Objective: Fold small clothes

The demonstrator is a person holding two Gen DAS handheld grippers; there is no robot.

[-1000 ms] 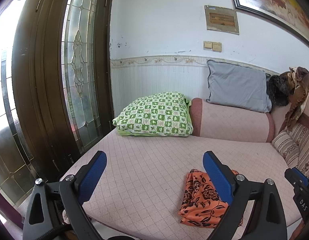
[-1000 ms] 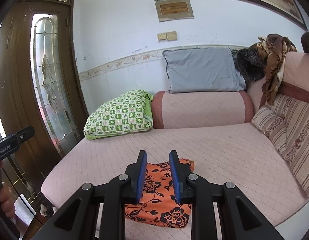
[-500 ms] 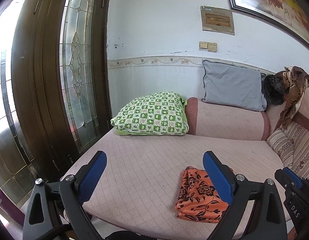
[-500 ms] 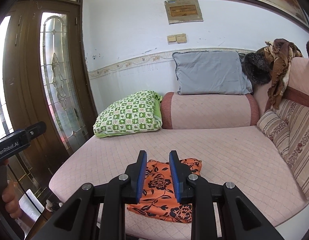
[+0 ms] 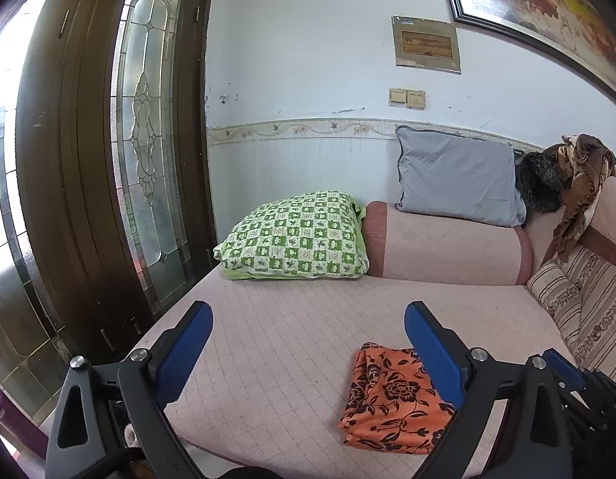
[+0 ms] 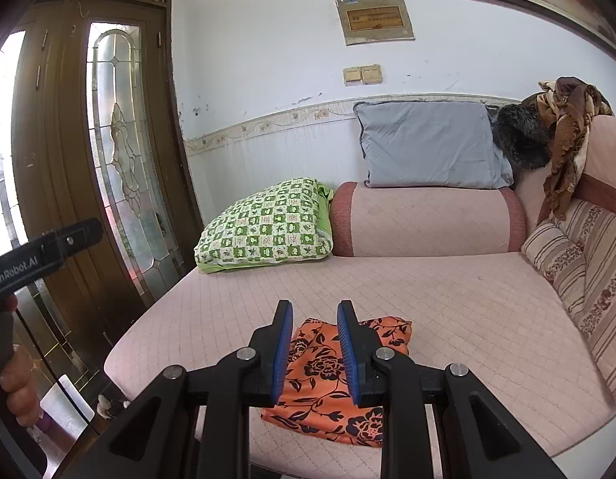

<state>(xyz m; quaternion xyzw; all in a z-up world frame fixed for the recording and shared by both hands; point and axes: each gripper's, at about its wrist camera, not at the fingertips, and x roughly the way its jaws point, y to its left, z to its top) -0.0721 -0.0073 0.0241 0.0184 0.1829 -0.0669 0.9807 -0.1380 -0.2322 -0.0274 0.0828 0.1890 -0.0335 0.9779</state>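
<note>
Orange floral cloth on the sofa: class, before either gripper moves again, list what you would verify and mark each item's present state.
1. Orange floral cloth lies folded, flat on the sofa seat: ok.
2. Left gripper open, holding nothing: ok.
3. Right gripper jaws narrowly apart, nothing between them: ok.
4. Cloth clear of the green checked pillow: ok.
5. Fold edges aligned underneath: cannot tell.

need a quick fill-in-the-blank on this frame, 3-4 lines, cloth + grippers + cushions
1. The orange floral cloth lies folded on the pink ____.
2. Neither the left gripper nor the right gripper holds anything; the wider-open one is the ____.
3. The grey pillow rests on top of the pink ____.
4. The checked pillow is white and ____.

Missing words: sofa; left; bolster; green
</note>
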